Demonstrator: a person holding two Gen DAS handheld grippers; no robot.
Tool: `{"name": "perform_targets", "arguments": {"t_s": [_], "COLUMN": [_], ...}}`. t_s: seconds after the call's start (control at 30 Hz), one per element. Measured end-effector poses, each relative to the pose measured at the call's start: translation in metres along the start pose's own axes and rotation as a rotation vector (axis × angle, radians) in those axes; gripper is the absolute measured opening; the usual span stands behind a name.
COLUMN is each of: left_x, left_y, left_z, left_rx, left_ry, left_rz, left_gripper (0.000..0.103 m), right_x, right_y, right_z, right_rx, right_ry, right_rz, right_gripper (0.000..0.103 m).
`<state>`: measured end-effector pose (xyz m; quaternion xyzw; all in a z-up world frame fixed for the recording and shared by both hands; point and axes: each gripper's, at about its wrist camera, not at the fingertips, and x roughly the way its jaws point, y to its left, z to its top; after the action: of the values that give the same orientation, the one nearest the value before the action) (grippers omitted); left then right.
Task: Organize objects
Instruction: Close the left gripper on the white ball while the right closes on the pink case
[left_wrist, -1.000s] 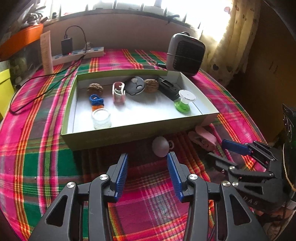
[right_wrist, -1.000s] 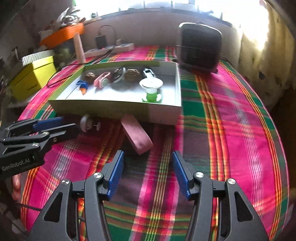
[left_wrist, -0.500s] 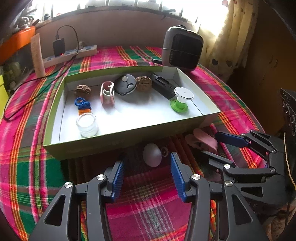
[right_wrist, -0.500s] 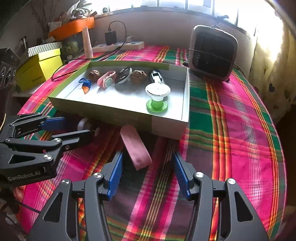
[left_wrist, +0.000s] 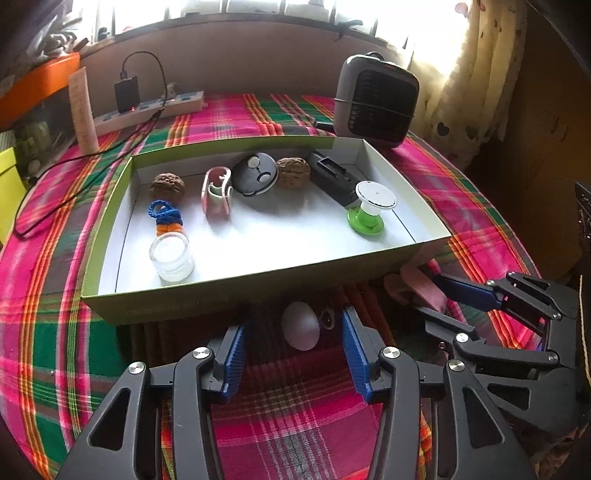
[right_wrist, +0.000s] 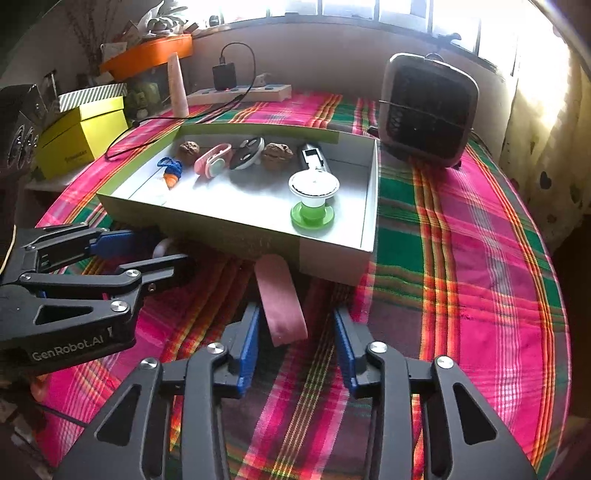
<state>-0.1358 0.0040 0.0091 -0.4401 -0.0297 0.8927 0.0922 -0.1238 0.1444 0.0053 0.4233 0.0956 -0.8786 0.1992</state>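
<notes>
Two things lie outside the green box (left_wrist: 236, 299) on the plaid tablecloth (right_wrist: 461, 258), both just in front of its near wall, low in the frame: a small white egg-shaped object (left_wrist: 300, 325) and a flat pink strip (right_wrist: 280, 299). The left gripper (left_wrist: 293, 350) brackets the egg, jaws parted with cloth visible on either side of it, so nothing is pressed yet. The right gripper (right_wrist: 295, 347) straddles the near end of the pink strip; its jaws have just been closing, the left pad about at the strip's edge, the right pad clear of it (not a firm grip as far as I can judge). Each tool points steeply down, probably to lift its piece over the wall into the box, where a spool (left_wrist: 371, 206), jar (left_wrist: 171, 254) and walnuts (left_wrist: 167, 186) already sit.
</notes>
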Motion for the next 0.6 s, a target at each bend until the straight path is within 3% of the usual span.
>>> {"name": "perform_targets", "arguments": {"t_s": [0.07,0.3,0.53,0.6], "left_x": [0.0003,0.0014,0.0011,0.0008], "left_y": [-0.0004,-0.0026,-0.0042,-0.0048], "left_z": [-0.0003,0.0003,-0.0012,-0.0018], "left_rx": [-0.005,-0.016,-0.022,-0.024], "left_ry": [-0.003,-0.008,-0.015,-0.017], "left_rz": [0.004,0.011,0.014,0.017], "left_gripper": [0.046,0.029,0.028,0.028], "right_x": [-0.0005,-0.0021,-0.0020,-0.0022], "right_y": [-0.0003,0.0005,-0.0013,-0.0015], "right_z": [-0.0004,-0.0018,-0.0020,-0.0021], "right_rx": [0.000,-0.008,-0.006,-0.008], "right_ry": [-0.001,-0.002,-0.003,-0.003], "right_rz": [0.001,0.007,0.017,0.016], "right_gripper": [0.035,0.027,0.024,0.019]}}
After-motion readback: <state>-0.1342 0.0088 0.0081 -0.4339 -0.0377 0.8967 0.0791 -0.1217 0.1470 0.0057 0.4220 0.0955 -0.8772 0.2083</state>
